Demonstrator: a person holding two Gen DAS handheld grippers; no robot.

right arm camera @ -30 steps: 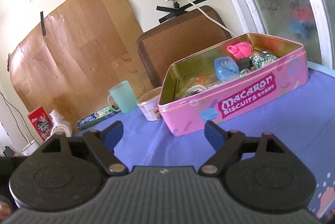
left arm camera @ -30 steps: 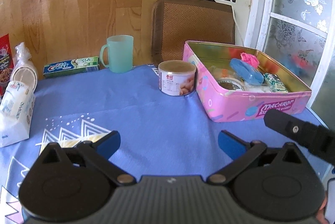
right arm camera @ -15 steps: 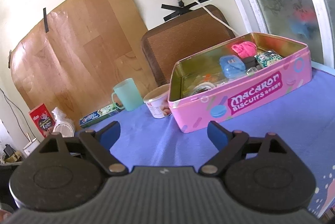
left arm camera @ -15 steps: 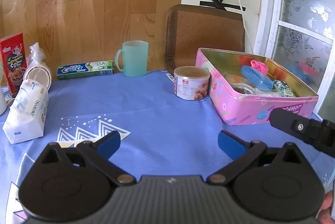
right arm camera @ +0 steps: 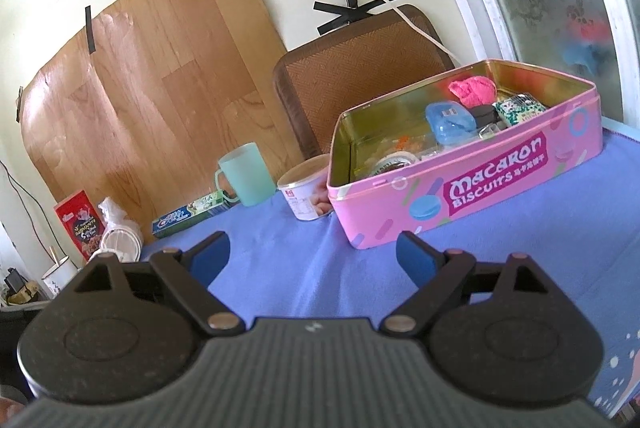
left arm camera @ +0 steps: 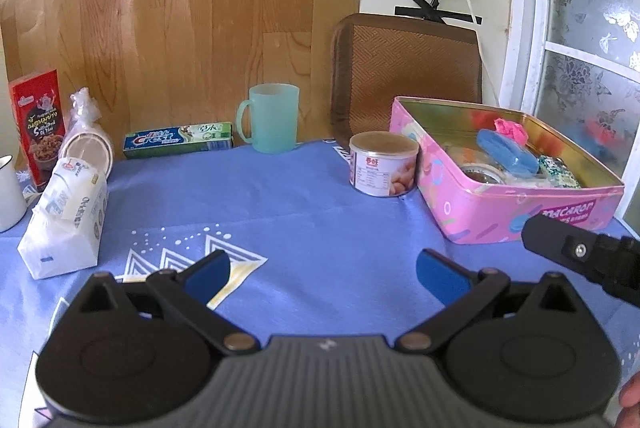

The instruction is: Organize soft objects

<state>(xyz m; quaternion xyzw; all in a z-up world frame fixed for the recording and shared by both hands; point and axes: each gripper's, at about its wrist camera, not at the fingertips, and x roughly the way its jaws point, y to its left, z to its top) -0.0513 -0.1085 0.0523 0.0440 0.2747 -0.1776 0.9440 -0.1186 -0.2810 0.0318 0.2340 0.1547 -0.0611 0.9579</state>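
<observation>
A pink biscuit tin (left arm camera: 496,205) stands open at the right of the blue tablecloth; it also shows in the right wrist view (right arm camera: 500,179). Inside lie a pink soft cloth (left arm camera: 510,128) (right arm camera: 474,89), a blue case (left arm camera: 506,149), a tape roll and a green patterned packet. A white soft tissue pack (left arm camera: 66,218) lies at the left. My left gripper (left arm camera: 322,274) is open and empty above the cloth. My right gripper (right arm camera: 312,258) is open and empty in front of the tin; part of it shows at the right of the left wrist view (left arm camera: 580,252).
A round can (left arm camera: 382,163) stands beside the tin's left wall. A teal mug (left arm camera: 272,117), a toothpaste box (left arm camera: 178,139), a red snack box (left arm camera: 38,125), bagged paper cups (left arm camera: 86,143) and a white enamel mug (left arm camera: 8,191) line the back and left. A brown chair back (left arm camera: 404,71) stands behind.
Both grippers have pulled back and up from the tin, so the left of the table with the tissue pack and red box has come into view. Both stayed open.
</observation>
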